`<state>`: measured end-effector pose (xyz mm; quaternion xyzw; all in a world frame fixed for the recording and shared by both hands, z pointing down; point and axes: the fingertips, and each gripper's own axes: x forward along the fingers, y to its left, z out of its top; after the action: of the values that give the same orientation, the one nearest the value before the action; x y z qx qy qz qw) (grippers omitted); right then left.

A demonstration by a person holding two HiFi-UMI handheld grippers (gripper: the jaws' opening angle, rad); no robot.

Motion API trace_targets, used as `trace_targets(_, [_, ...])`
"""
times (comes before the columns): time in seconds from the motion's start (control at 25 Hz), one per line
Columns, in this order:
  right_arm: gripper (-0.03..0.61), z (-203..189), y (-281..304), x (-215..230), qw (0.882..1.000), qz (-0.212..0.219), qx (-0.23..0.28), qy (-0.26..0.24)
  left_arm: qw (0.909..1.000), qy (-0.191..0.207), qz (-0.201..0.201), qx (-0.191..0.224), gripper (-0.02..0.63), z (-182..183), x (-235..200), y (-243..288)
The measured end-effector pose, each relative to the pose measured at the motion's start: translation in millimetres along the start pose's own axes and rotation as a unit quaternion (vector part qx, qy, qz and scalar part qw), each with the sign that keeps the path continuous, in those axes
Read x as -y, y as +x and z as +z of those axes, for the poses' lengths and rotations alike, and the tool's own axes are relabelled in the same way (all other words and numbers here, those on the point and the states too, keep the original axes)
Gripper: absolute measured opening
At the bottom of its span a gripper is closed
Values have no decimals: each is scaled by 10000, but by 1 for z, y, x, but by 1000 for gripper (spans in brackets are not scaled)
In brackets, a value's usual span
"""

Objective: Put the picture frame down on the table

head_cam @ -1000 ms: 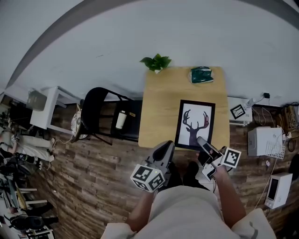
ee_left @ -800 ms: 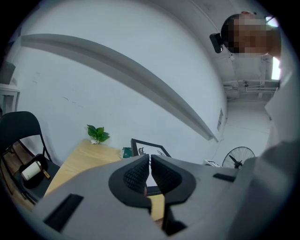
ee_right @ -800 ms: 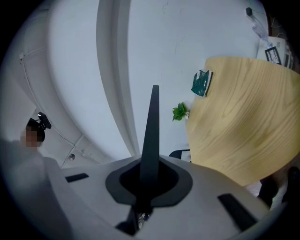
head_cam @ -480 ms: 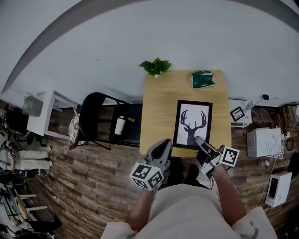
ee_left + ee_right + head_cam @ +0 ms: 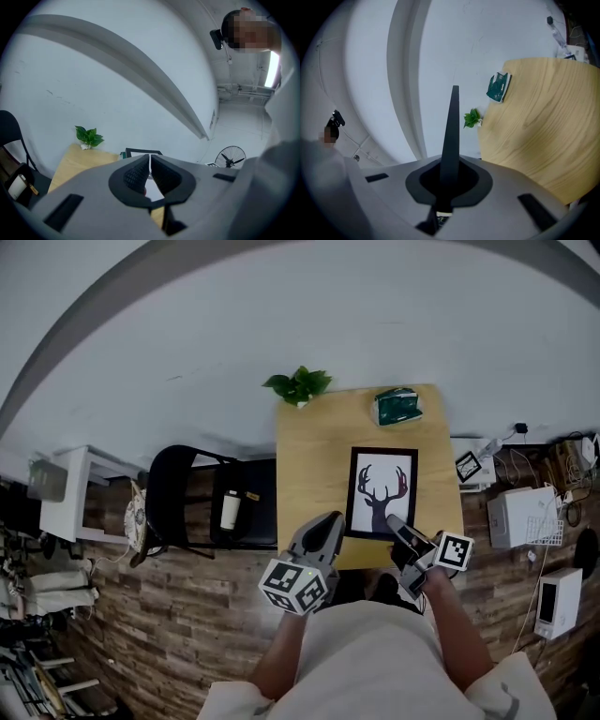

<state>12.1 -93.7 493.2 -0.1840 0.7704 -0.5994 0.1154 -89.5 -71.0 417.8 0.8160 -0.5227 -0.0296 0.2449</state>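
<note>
Right gripper (image 5: 397, 524): clamping the near edge of the picture frame (image 5: 382, 493), which is showing edge-on between its jaws
Left gripper (image 5: 327, 522): hanging beside it, jaws pressing together on nothing
Frame's place: hovering flat over the near half of the table (image 5: 314, 460), seemingly not touching it yet
Doing it well: lowering it level, staying clear of the teal packet (image 5: 396, 406), letting go only once it is resting
Pot (image 5: 84, 146): sitting at the table's far left corner, holding a leafy plant (image 5: 298, 385)
</note>
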Motion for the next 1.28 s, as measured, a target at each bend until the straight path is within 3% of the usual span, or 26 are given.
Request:
trace_targets(0.52, [9,-8,28,46,9979,-614,197,66,9969,-199,-513,-570,15,-24,-45,30])
trace_targets(0.8, [9,-13,43,65,9972,-714,196,108,9944,-249,-504,-895,15,-39,-64,39])
trace_targets(1.28, [10,-24,46,120,9910,-1265,39,425,9905,-444,-462,-1214,14,-68,-80,52])
